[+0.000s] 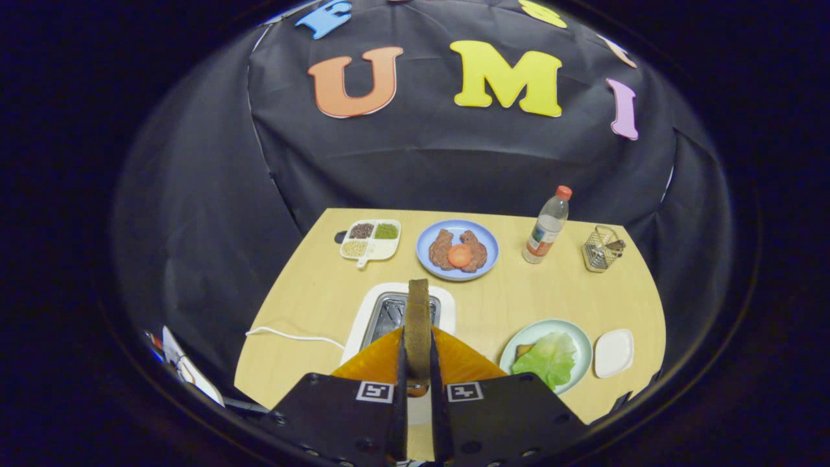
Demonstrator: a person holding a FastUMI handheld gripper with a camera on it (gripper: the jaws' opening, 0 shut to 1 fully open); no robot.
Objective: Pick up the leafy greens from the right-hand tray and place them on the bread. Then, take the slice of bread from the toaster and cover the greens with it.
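Observation:
My gripper is shut on a slice of bread, held upright and edge-on between the fingers. It hangs just above the white toaster, whose metal slots show on both sides of the slice. To the right of the fingers a pale green plate carries the leafy greens. They lie on another piece of bread, of which only a corner peeks out. A small white tray sits just right of that plate with nothing on it.
Beyond the toaster stands a blue plate with meat and a tomato slice. A divided dish of beans lies to its left, a water bottle and a wire basket to its right. A white cable runs left from the toaster.

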